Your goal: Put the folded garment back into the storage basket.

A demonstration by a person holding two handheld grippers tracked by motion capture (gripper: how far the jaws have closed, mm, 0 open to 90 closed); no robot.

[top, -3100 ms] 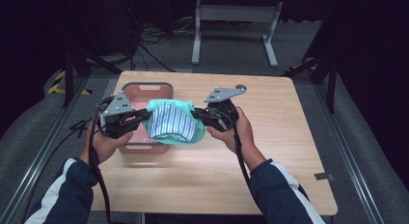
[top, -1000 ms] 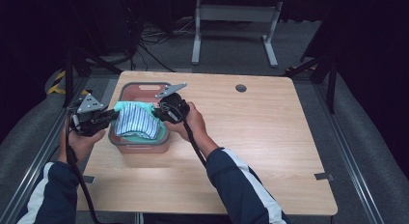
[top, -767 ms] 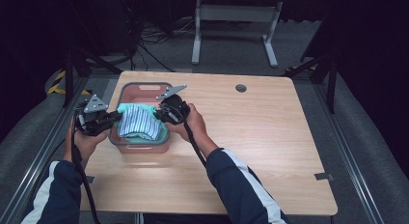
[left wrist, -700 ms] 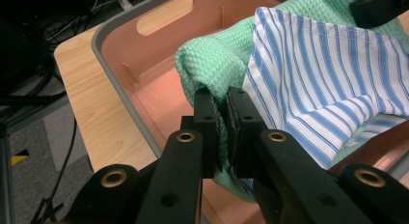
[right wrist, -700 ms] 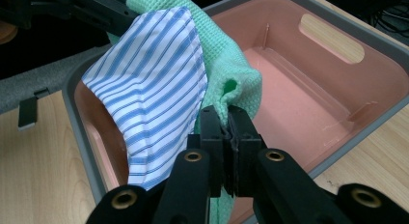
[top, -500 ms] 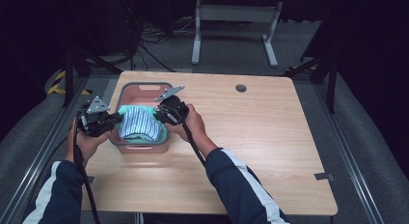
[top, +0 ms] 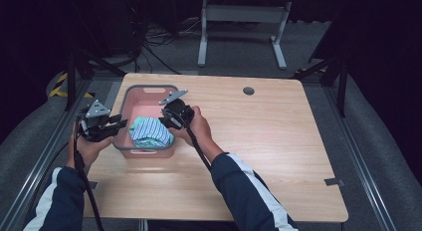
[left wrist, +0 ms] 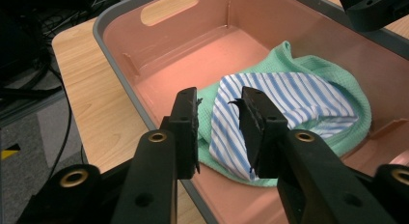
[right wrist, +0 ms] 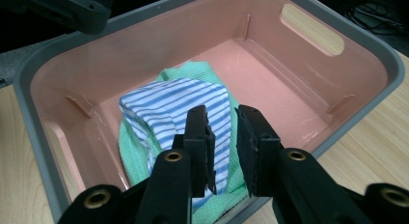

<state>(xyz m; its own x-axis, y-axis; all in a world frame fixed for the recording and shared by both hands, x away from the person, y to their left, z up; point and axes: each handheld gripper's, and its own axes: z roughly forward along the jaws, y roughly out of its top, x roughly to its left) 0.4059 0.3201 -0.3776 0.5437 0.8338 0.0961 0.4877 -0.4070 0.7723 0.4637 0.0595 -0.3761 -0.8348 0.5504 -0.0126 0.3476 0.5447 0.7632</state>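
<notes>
Where the high view looks down on the worktop [top: 278, 141], a pink bin [top: 130, 94] near its left edge holds a folded striped cloth [top: 151, 132] on a green towel [top: 137, 124]. The left gripper [top: 117, 126] sits outside the bin's left wall, the right gripper [top: 167, 120] over its right rim; open wood lies to the right.

In the left gripper view, the fingers [left wrist: 189, 122], just opened, stand narrowly parted and empty above the cloth [left wrist: 289, 96].

In the right gripper view, the fingers [right wrist: 200, 137] have likewise eased apart, gripping nothing, over the cloth [right wrist: 173, 105].

Navy sleeves [top: 247, 191] w/ white stripe; black grippers, brass-ringed screw holes, grey triangular plates, black cables.
</notes>
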